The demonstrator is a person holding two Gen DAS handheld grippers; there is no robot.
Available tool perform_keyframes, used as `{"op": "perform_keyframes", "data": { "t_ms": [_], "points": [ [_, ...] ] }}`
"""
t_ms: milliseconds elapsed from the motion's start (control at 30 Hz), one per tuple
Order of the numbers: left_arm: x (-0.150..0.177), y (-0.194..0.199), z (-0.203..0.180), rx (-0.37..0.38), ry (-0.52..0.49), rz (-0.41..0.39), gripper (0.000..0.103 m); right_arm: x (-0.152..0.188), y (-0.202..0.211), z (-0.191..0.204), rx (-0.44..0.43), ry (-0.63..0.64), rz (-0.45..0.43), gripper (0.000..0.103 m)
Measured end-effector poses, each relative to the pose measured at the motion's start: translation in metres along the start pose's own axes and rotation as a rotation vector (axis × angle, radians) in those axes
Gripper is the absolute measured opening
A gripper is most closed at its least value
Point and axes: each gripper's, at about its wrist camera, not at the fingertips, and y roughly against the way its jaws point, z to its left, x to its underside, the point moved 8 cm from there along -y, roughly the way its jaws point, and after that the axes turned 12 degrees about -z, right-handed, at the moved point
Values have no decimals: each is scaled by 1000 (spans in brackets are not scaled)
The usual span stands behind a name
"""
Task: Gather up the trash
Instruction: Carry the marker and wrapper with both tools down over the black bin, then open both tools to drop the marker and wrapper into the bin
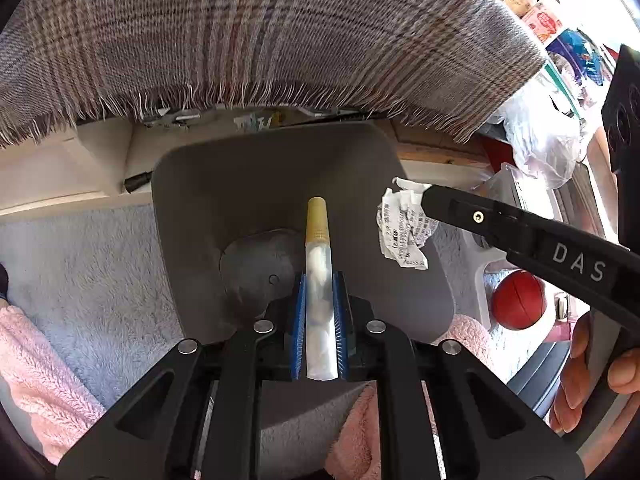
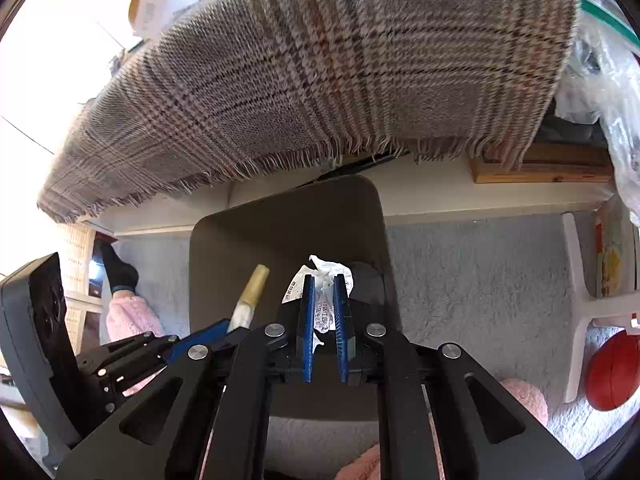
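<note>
While both pieces of trash hang over the grey bin (image 1: 224,184), nothing has dropped in yet. Left claw (image 1: 319,280) is clamped on a clear tube with a gold cap (image 1: 318,248), white stuff inside, probably wadding but the view is too soft to say. Right claw (image 2: 323,280) is closed tight on a crumpled receipt (image 1: 404,226), held just right of the tube, above the bin's right rim. My read: both are lined up to release into the bin. Fringed plaid blanket (image 2: 320,72) overhangs the bin's far edge, so limited headroom there. Around it: pale carpet (image 2: 472,280), pink fuzzy fabric (image 1: 40,360), red ball (image 1: 518,300), plastic bag (image 1: 540,136) off right.
</note>
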Motion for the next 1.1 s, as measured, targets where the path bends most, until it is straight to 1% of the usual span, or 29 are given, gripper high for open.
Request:
{"op": "perform_keyframes", "data": {
  "t_ms": [33, 67, 100, 133, 167, 200, 267, 300, 333, 367, 400, 433, 467, 500, 567, 633, 733, 833, 933, 1000, 1100],
  "points": [
    [0, -1, 1, 2, 3, 3, 12, -1, -3, 0, 3, -2, 6, 13],
    [0, -2, 2, 4, 4, 6, 15, 0, -5, 0, 5, -4, 10, 14],
    [1, -2, 4, 3, 4, 8, 22, 0, -7, -1, 10, -5, 14, 15],
    [-1, -2, 4, 0, 2, 6, 29, 0, -8, 0, 12, -7, 16, 27],
    [-2, -2, 5, -3, -2, 2, 33, 0, -8, 0, 7, -12, 17, 51],
    [-2, 0, 6, -6, -4, -3, 34, 0, -6, -1, 1, -20, 13, 59],
    [-6, 4, 4, -13, -6, -11, 37, -2, -5, -1, 8, -23, 3, 60],
    [-7, 8, 6, -22, -8, -20, 43, -4, -3, -1, 15, -20, -2, 61],
    [-9, 11, 7, -27, -9, -29, 51, -6, 1, -2, 24, -15, -13, 65],
    [-10, 17, 8, -31, -7, -42, 58, -10, 6, -4, 38, -9, -31, 73],
    [-13, 23, 10, -33, -5, -57, 62, -13, 13, -6, 53, -7, -51, 80],
    [-16, 28, 11, -37, -6, -69, 70, -17, 20, -8, 71, -8, -76, 94],
    [-20, 34, 12, -46, -9, -86, 77, -22, 25, -11, 86, -10, -97, 100],
    [-24, 42, 14, -56, -12, -104, 80, -26, 33, -14, 102, -13, -120, 100],
    [-31, 54, 15, -56, -11, -134, 91, -35, 46, -17, 111, -13, -149, 100],
    [-38, 65, 14, -47, -7, -169, 95, -45, 60, -20, 102, -16, -182, 100],
    [-52, 84, 15, -34, -8, -222, 95, -61, 83, -21, 105, -9, -246, 100],
    [-66, 103, 18, -41, -14, -278, 95, -78, 106, -19, 115, 3, -306, 100],
    [-82, 120, 24, -65, -23, -342, 95, -92, 122, -21, 113, 1, -344, 100],
    [-92, 128, 29, -75, -30, -370, 95, -98, 128, -25, 115, -4, -357, 100],
    [-110, 141, 41, -124, -48, -424, 95, -108, 133, -31, 140, 7, -385, 100]
  ]
}}
